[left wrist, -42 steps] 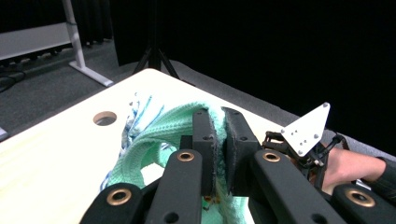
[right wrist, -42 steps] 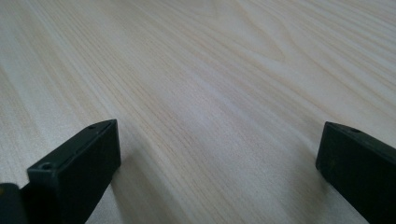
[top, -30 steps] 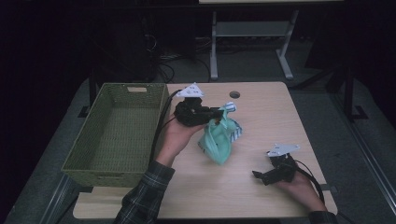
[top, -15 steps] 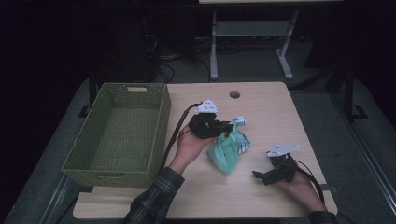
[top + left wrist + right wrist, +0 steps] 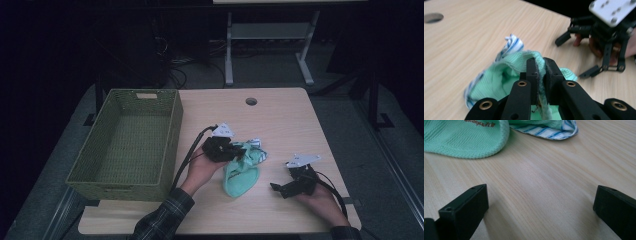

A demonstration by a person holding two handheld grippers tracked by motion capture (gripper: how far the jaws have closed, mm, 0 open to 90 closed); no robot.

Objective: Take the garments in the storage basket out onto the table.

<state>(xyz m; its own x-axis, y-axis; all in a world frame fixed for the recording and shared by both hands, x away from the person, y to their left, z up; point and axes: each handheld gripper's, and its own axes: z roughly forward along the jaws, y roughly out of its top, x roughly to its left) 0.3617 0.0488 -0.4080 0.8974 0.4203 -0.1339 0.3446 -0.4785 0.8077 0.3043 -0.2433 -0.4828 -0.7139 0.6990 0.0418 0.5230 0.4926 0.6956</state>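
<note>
Jaws of the left gripper (image 5: pixel 539 72) are clamped on a fold of a mint-green cloth (image 5: pixel 241 172), the knit edge pinched between the two black pads in the left gripper view. Seen from the high view, that gripper (image 5: pixel 236 154) sits at the centre of the frame, with the cloth spread on the table (image 5: pixel 285 115) just below and right of it. A blue-and-white striped lining shows at the cloth's upper right edge.

At lower right of the high view, the right gripper (image 5: pixel 278 189) rests low on the table near the cloth, its jaws standing wide apart with bare wood between them in the right gripper view. It touches nothing.

Judging by the layout, the step in hand is laying the cloth on the table while one edge stays gripped, likely ahead of folding it or lifting it into the green basket (image 5: pixel 172 125) at the left of the frame, which holds nothing visible. The next move probably calls for the right gripper to close on a free edge of the cloth (image 5: pixel 466 143), which lies just ahead of it, so the fabric can be drawn flat between two holds.

The cloth's long axis runs from upper right to lower left in the high view, striped end toward the upper right, rounded green end toward the bottom edge.
</note>
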